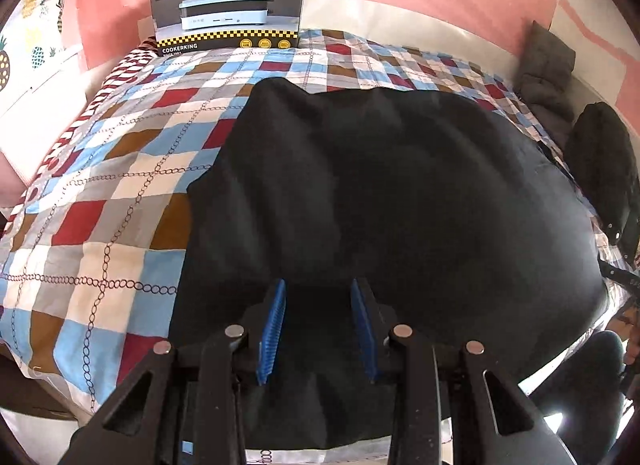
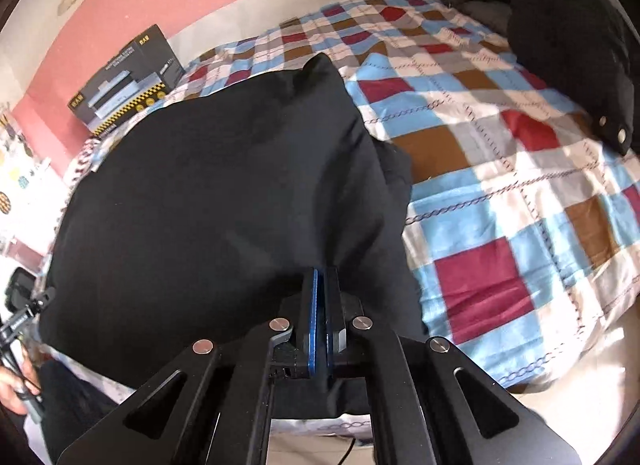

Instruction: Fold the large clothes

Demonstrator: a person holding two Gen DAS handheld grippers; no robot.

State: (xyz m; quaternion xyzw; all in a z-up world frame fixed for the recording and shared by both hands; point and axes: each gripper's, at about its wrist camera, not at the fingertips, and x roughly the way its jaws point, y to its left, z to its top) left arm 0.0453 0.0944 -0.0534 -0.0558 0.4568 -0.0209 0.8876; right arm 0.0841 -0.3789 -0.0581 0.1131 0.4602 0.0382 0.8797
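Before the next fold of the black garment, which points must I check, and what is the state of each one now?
1. Left claw open and free of cloth: ok, its blue pads stand apart above the black garment.
2. Right claw closed: ok. Whether cloth is pinched between the pads: cannot tell.
3. Garment lying flat on the checkered bedsheet: not ok, it bulges, with a raised corner at the far side.
4. Cooker box away from the garment: ok, it stands at the far edge of the bed.
5. Other dark clothes away from the garment: ok, bare sheet between them.
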